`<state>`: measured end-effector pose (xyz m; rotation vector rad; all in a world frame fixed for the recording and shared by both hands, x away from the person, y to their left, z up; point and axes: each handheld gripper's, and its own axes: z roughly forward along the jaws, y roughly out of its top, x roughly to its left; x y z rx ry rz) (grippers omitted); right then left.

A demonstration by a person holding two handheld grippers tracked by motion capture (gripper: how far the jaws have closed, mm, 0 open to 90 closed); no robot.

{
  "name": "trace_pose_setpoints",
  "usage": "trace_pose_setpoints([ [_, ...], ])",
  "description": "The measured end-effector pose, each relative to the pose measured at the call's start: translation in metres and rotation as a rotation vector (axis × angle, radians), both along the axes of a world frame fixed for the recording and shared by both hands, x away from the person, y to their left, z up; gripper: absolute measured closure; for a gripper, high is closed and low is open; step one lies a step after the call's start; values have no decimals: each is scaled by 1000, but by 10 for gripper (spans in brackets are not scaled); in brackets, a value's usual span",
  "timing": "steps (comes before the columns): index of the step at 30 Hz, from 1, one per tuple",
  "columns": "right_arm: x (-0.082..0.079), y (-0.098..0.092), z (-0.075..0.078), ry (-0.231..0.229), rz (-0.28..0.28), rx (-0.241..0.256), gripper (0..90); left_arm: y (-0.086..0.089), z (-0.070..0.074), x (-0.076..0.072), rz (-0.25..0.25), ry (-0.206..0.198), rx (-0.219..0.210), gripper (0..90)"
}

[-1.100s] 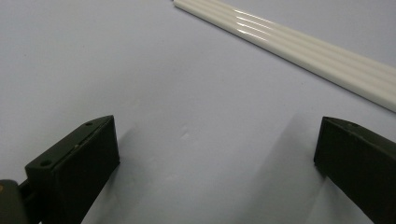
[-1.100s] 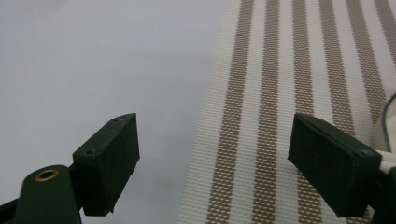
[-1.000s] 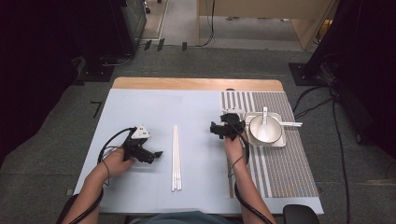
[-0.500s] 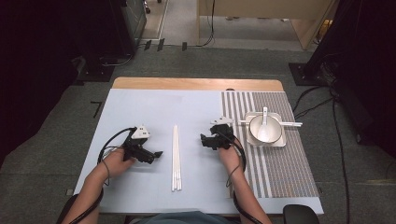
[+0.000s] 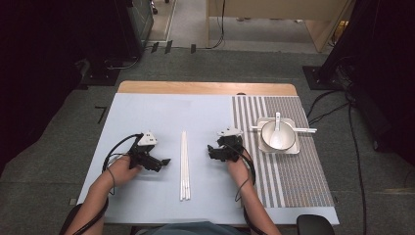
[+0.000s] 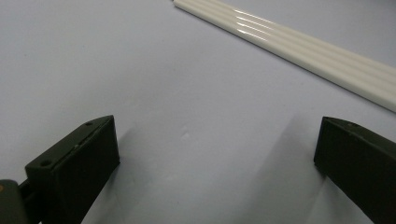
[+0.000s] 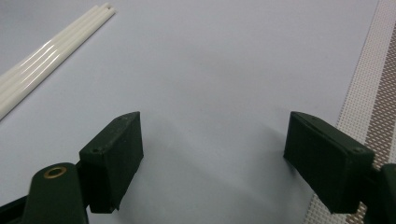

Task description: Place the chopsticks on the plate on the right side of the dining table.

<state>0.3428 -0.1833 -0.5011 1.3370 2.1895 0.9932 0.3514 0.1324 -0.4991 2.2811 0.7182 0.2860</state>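
Note:
A pair of white chopsticks (image 5: 184, 164) lies straight along the pale blue mat (image 5: 147, 112), between my two hands. My left gripper (image 5: 165, 162) rests on the mat just left of them, open, with nothing between its jaws. In the left gripper view the chopsticks (image 6: 299, 51) cross the upper right, beyond the jaws. My right gripper (image 5: 211, 152) sits on the mat to the right of the chopsticks, open and empty. The right gripper view shows the chopsticks (image 7: 51, 56) at upper left. A white bowl (image 5: 279, 136) with a white spoon (image 5: 277, 122) in it stands on a small tray (image 5: 293, 149).
The tray sits on a striped grey placemat (image 5: 288, 181) (image 7: 373, 93) covering the table's right part. A wooden table edge (image 5: 205, 88) runs along the far side. Cables (image 5: 115, 152) trail from both grippers over the mat.
My right gripper has drawn away from the bowl, leftward and toward me, onto the blue mat near the chopsticks. The left gripper has stayed where it was.

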Motion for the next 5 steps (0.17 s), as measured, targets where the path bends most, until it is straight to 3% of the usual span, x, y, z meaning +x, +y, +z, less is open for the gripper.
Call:
trace_pose_setpoints([
  [5, 0, 0, 0, -2, 0, -4, 192, 0, 0, 0, 0, 0, -1, 0],
])
